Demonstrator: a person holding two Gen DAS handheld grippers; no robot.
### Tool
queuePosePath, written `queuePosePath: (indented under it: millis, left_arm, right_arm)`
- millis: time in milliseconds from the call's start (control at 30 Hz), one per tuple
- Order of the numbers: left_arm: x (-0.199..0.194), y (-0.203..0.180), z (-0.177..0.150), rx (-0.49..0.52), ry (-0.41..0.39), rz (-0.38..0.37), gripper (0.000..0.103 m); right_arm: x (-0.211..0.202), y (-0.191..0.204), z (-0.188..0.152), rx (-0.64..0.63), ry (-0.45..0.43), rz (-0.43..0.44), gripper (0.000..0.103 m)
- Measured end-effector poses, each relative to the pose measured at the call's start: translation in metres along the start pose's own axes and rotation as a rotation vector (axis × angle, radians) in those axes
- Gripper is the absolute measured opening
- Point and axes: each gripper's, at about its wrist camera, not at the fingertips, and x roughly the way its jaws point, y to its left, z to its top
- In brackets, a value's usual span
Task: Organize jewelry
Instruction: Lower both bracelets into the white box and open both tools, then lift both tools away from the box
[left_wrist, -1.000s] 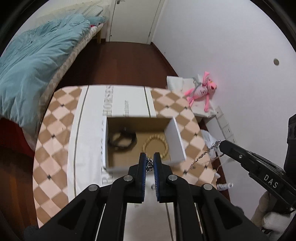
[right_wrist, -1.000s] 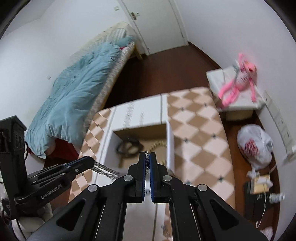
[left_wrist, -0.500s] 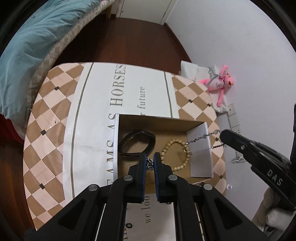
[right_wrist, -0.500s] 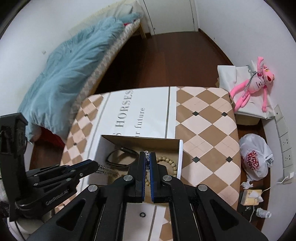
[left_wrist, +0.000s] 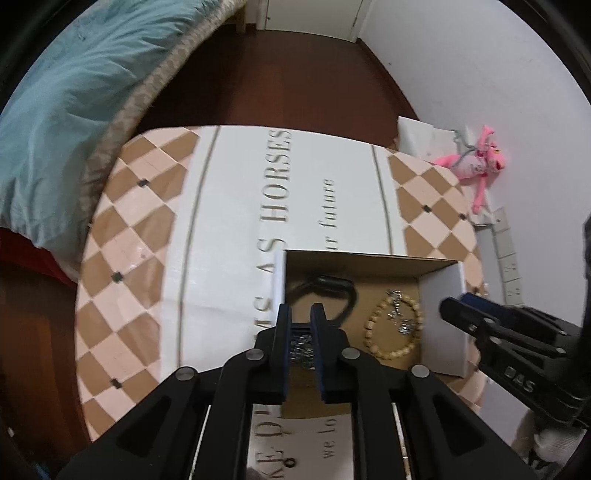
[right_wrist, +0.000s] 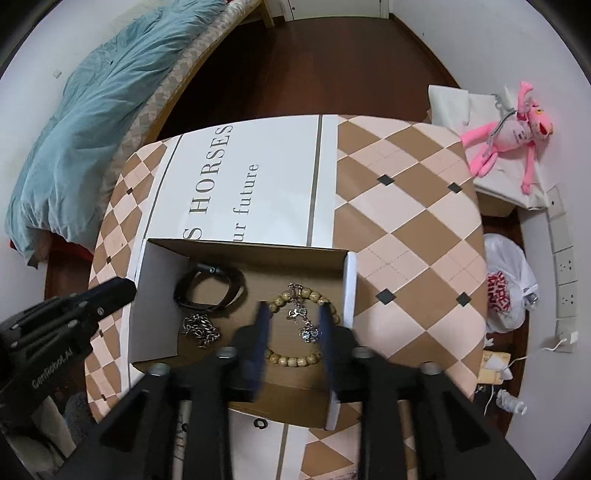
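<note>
An open cardboard box (right_wrist: 349, 280) with white walls sits on the table. Inside lie a black band (right_wrist: 208, 288), a wooden bead bracelet (right_wrist: 306, 325), a silver chain pile (right_wrist: 201, 328) and a silver pendant chain (right_wrist: 304, 321) across the beads. My right gripper (right_wrist: 293, 343) is open and empty above the beads. My left gripper (left_wrist: 300, 332) is slightly open over the box's near left, the silver chain pile (left_wrist: 301, 349) lying below its fingers. The box (left_wrist: 441, 314), the black band (left_wrist: 325, 291) and the beads (left_wrist: 391, 332) also show in the left wrist view.
The table has a checkered cloth (right_wrist: 406, 206) with a white lettered runner (right_wrist: 266, 177). A small black ring (right_wrist: 260, 422) lies on the table in front of the box. A bed with a blue duvet (right_wrist: 96, 122) is left; a pink plush toy (right_wrist: 509, 133) is right.
Both grippers came down over the box. The chain that hung stretched between them now lies in the box. The right gripper opened wide and the left opened slightly.
</note>
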Motion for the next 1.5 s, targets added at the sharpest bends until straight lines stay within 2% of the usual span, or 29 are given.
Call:
queuePosePath:
  millis: [100,133,167,200,233,300,333,433,600,900,1267,1500]
  left_arm:
    - [-0.003,0.004,-0.004,0.0,-0.032,0.049,0.028]
    - [-0.004,0.005,-0.005,-0.003,-0.041,0.059,0.041]
    - [-0.006,0.006,-0.009,-0.003,-0.056,0.081,0.058]
    - [-0.008,0.007,-0.011,0.0,-0.071,0.093,0.064]
    - [-0.009,0.006,-0.013,0.003,-0.084,0.103,0.069]
    - [-0.011,0.006,-0.019,0.01,-0.111,0.13,0.071]
    - [-0.011,0.007,-0.024,0.014,-0.118,0.139,0.072]
    - [-0.013,0.006,-0.033,0.016,-0.137,0.15,0.093]
    - [-0.014,0.004,-0.045,0.018,-0.157,0.163,0.099]
    - [-0.037,-0.002,-0.067,0.014,-0.209,0.162,0.1]
    - [-0.094,-0.016,-0.092,0.033,-0.3,0.142,0.1]
    - [-0.123,-0.018,-0.105,0.021,-0.337,0.139,0.1]
  right_arm:
    - [-0.008,0.002,-0.005,-0.015,-0.032,-0.034,0.043]
    - [-0.011,0.003,-0.007,-0.019,-0.044,-0.054,0.045]
    - [-0.014,0.003,-0.01,-0.023,-0.056,-0.071,0.052]
    - [-0.015,0.004,-0.011,-0.026,-0.063,-0.08,0.062]
    - [-0.017,0.004,-0.015,-0.025,-0.073,-0.092,0.067]
    - [-0.02,0.003,-0.022,-0.023,-0.091,-0.123,0.08]
    - [-0.021,0.003,-0.025,-0.021,-0.1,-0.14,0.082]
    - [-0.025,0.0,-0.038,-0.003,-0.123,-0.176,0.09]
    - [-0.026,-0.001,-0.055,0.003,-0.138,-0.223,0.097]
    - [-0.036,0.001,-0.079,0.024,-0.168,-0.236,0.098]
    - [-0.103,0.012,-0.114,0.022,-0.314,-0.263,0.098]
    - [-0.14,0.016,-0.133,0.04,-0.376,-0.23,0.098]
